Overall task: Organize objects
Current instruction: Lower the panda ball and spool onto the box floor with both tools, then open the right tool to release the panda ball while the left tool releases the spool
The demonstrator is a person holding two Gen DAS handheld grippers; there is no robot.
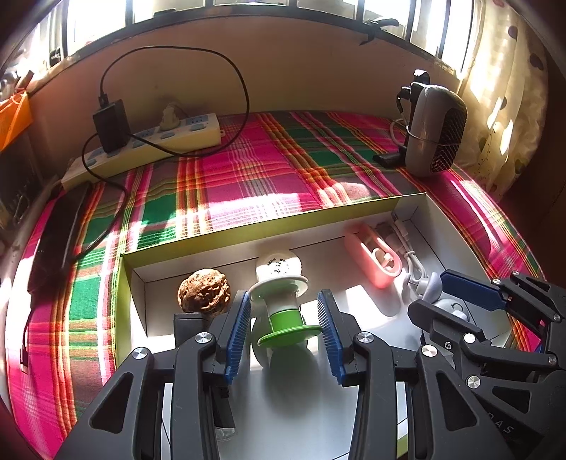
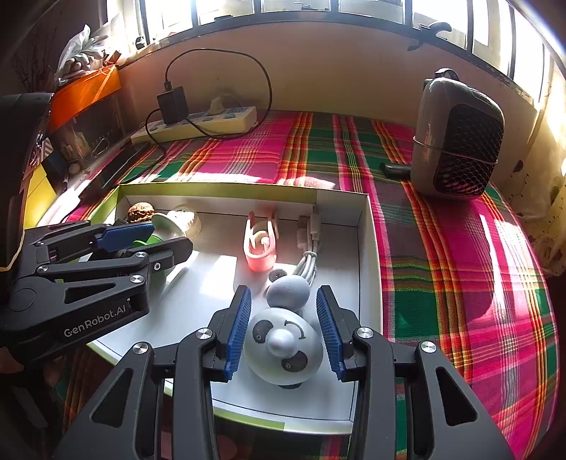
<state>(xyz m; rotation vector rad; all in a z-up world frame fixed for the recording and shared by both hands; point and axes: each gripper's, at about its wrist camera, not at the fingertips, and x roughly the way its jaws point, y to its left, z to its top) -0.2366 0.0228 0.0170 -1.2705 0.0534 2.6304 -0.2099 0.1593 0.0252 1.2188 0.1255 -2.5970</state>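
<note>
Between the left gripper's (image 1: 286, 329) open, empty jaws lay the green spool (image 1: 283, 315), its axis running away; the right gripper (image 2: 283, 331) likewise stood open around the panda toy (image 2: 283, 348).

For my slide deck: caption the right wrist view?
Open right gripper straddling a panda toy inside the box.

Both views: strong daylight from the windows (image 1: 247, 10) at 12 o'clock, panes fully blown out. Hard sun patches on the plaid cloth (image 1: 269, 205) toward 12 to 1 o'clock of centre, and on the white box floor (image 2: 215, 272). Curtain (image 1: 495, 116) at 2 o'clock glows, washed out. Left view: deep soft shadow under the green-and-white spool (image 1: 283, 311) at 6 o'clock. Heavy fisheye bend, wall and box edges curve; corners vignette to black. Close gripper bodies at 6 o'clock slightly soft, mid-field sharp. Left side at 9 o'clock dim.
</note>
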